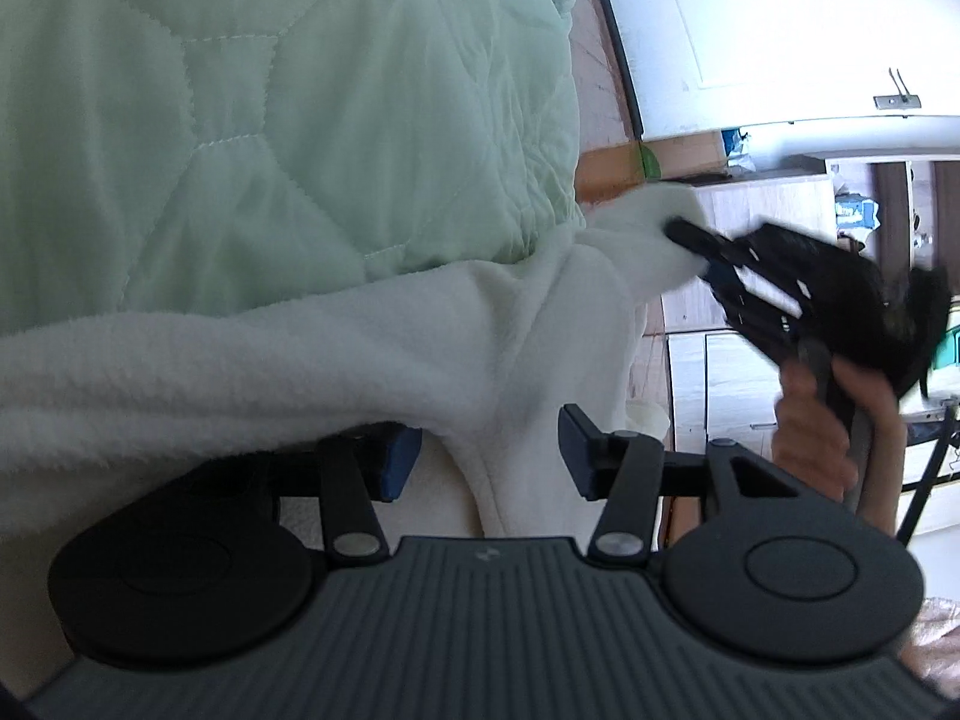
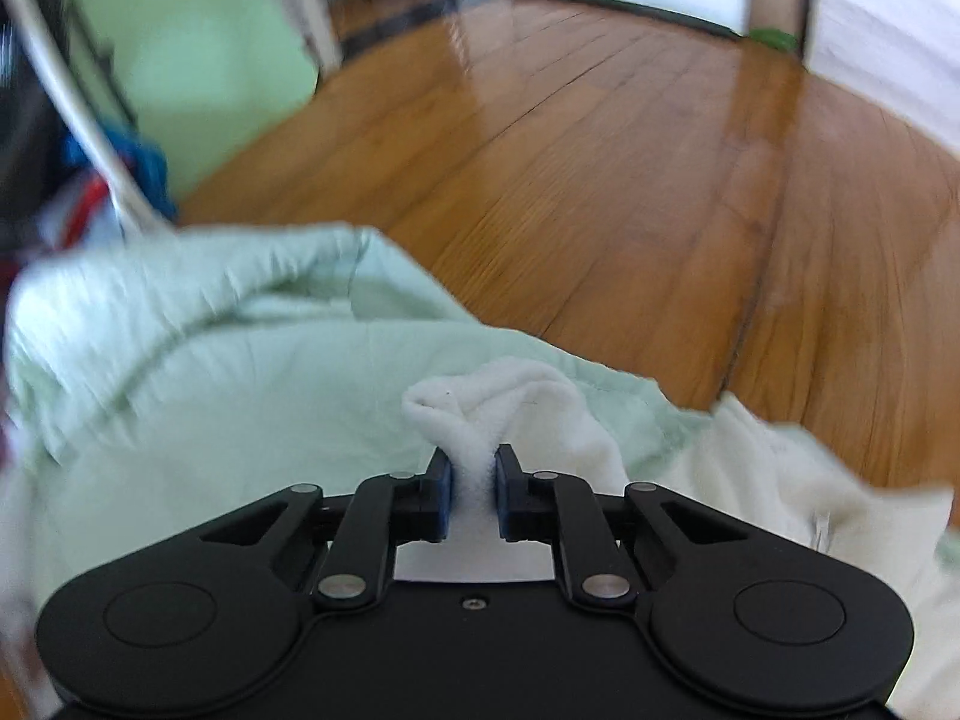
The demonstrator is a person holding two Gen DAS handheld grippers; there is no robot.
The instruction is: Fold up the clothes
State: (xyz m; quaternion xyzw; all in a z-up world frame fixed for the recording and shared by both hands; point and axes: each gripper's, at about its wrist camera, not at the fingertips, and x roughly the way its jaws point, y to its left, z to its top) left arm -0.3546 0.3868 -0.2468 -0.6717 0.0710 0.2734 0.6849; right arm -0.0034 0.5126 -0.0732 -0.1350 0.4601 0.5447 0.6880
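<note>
Two grippers work the white fleece garment (image 1: pixel 270 372) draped at the pale green quilted bedspread's (image 1: pixel 240 120) edge: right gripper (image 2: pixel 472 495) clenched on its sleeve tip, left gripper (image 1: pixel 486 456) released, fabric running between its fingers.

Bed, pale green quilt (image 1: pixel 270 120) (hexagon stitching): white fleece garment (image 1: pixel 240 372) draped over 6 o'clock edge.
</note>
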